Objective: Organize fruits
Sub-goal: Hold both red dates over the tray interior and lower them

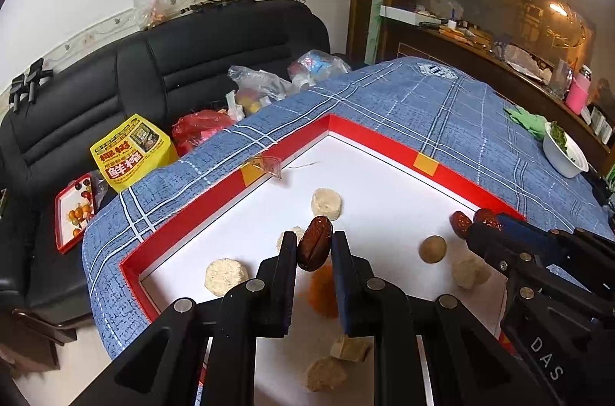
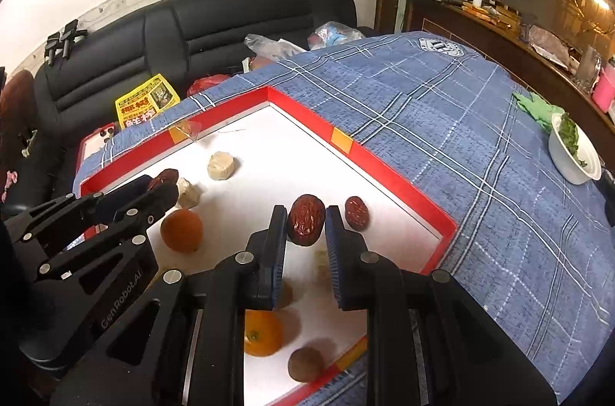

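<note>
Left gripper (image 1: 314, 250) is clamped on a red date (image 1: 315, 242) held above the red-rimmed tray (image 1: 184, 210), with pale round cakes (image 1: 226, 277) scattered left of it and beyond it. Off to its right, the right gripper (image 2: 306, 219) pinches a second date (image 2: 306, 219), a loose date (image 2: 356, 212) lying on the tray just right of its tip, an orange (image 2: 262, 333) and a brown round fruit (image 2: 305, 363) underneath. Sorting looks barely begun, I'd say, since nearly everything's still mixed across the tray.
</note>
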{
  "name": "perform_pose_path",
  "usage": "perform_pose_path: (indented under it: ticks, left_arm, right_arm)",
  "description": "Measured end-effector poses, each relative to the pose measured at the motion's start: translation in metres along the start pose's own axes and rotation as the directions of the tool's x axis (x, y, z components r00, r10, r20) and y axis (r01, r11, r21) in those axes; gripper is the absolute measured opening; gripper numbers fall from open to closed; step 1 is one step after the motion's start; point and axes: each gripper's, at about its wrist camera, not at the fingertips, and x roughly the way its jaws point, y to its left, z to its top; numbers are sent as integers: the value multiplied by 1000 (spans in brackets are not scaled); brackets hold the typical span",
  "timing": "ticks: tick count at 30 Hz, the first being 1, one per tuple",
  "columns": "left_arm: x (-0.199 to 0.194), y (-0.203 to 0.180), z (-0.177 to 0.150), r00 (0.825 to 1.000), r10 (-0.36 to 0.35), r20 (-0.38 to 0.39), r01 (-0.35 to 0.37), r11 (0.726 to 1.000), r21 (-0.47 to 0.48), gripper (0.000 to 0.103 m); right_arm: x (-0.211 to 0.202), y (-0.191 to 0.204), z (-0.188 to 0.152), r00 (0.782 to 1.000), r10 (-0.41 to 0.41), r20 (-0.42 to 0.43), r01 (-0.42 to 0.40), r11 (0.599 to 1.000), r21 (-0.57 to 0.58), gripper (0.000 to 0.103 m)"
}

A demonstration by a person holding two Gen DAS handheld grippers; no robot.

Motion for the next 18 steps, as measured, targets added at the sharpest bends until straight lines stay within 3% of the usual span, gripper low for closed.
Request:
perform_pose_path:
  ticks: [18]
  left_arm:
    - [15,2,5,999,16,-41,-17,1000,-22,17]
  right_arm:
    - [12,0,0,999,37,-28,-35,999,40,19]
